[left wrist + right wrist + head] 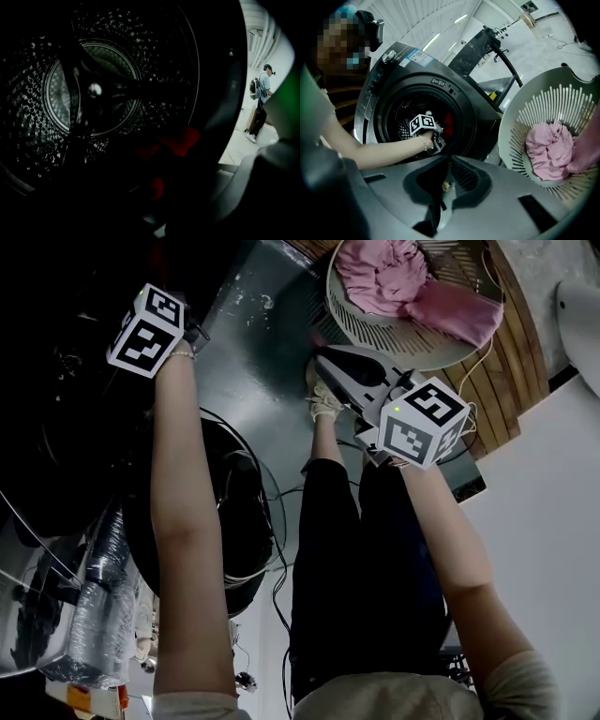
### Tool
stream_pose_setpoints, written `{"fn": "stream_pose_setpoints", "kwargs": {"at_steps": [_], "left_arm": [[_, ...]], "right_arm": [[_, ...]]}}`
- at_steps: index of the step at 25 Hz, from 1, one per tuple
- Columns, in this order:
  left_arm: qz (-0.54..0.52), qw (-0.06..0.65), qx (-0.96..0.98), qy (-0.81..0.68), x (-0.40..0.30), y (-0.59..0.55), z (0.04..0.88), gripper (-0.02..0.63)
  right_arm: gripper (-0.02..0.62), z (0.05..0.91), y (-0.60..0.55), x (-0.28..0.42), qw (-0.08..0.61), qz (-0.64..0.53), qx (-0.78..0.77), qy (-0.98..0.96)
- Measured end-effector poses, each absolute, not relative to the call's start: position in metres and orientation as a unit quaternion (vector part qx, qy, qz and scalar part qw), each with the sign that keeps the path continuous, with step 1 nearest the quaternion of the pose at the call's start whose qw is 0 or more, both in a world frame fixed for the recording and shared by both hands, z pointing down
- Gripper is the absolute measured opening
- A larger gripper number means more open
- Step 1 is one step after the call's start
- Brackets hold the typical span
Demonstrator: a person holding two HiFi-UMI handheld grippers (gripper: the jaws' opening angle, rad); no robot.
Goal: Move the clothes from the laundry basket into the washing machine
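My left tool (pixel 435 142) is at the drum (pixel 28 117) by a red garment (pixel 180 140), too dark to read its jaws. My right tool (pixel 443 186) is closed and empty. Pink clothes (pixel 548 150) lie in the basket (pixel 520 122), probably soft, light and limp; I'd pinch a raised fold.

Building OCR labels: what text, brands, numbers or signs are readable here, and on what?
Nothing is legible.
Badge above the washing machine door: too small to read.
Blue-and-white sticker on its top edge: blurred.
Control panel markings: too small.
Marker cubes: square patterns only, no letters.
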State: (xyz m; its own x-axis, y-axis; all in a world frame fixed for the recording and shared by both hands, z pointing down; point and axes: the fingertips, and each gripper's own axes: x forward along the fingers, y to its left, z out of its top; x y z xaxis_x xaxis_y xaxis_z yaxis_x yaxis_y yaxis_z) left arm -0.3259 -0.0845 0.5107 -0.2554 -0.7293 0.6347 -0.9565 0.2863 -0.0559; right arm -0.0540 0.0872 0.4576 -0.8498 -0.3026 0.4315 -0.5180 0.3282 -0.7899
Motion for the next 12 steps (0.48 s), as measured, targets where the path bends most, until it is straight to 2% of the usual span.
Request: {"fn": "stream_pose_setpoints", "kwargs": {"at_steps": [4,8,12], "left_arm": [[0.206,0.288,0.553,-0.754,-0.304,-0.054,0.517,0.207],[0.197,0.307,0.564,-0.741,-0.270,-0.026,0.511,0.210],[0.193,0.321,0.601,-0.706,-0.215,0.005,0.503,0.210]], "right_arm": [[0.034,0.457,0.085,-0.039,0.107,0.519,0.265,-0.805],[0.034,0.458,0.077,-0.017,0.117,0.508,0.285,-0.805],[0.034,0.478,0.062,0.018,0.158,0.490,0.323,-0.794]]}}
